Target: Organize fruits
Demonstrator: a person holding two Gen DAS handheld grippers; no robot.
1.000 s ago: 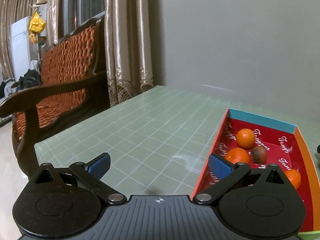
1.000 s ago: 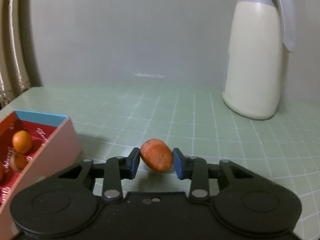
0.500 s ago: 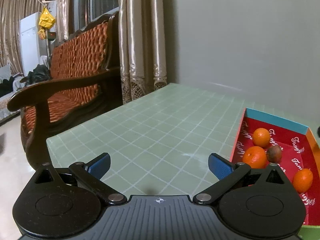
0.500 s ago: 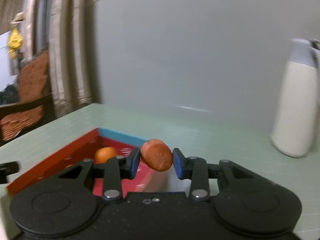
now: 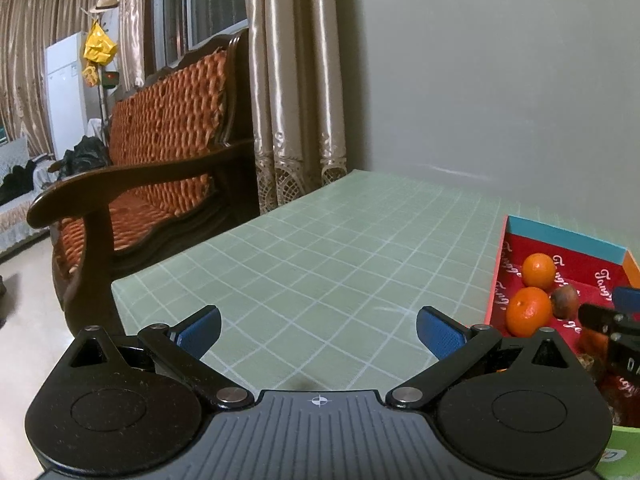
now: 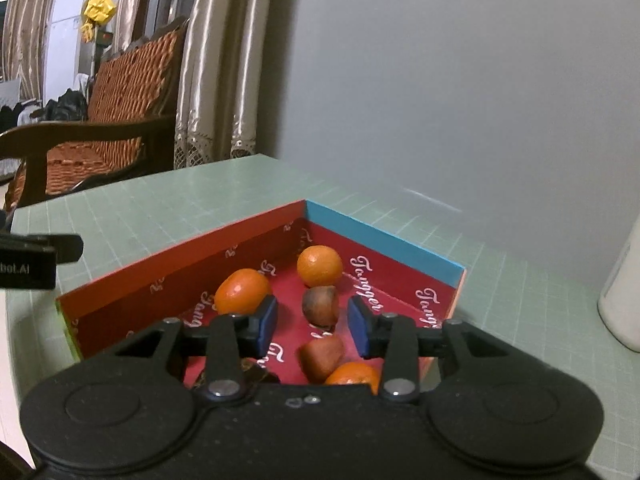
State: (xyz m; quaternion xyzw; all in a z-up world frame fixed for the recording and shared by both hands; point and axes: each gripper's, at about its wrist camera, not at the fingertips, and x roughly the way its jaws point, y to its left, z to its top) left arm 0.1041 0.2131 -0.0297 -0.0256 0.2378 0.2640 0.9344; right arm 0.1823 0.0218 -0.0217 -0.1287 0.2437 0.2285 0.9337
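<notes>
We had the box (image 6: 248,236) sitting on the table (image 6: 168,200), and inside it the fruit lay scattered: one orange (image 6: 320,266) toward the far corner, another orange (image 6: 242,291) to its left, a dark fruit (image 6: 321,309) just in front of the far one. Nearer us lay a reddish fruit (image 6: 322,358), with a third orange (image 6: 354,374) touching it on the near right. The right gripper (image 6: 312,326) hung over the box, the left gripper (image 5: 318,330) over bare table left of it. A jug (image 6: 624,296) stood on the table off to the right, a bench (image 5: 160,152) and curtains (image 5: 296,80) beyond the table's left end.
</notes>
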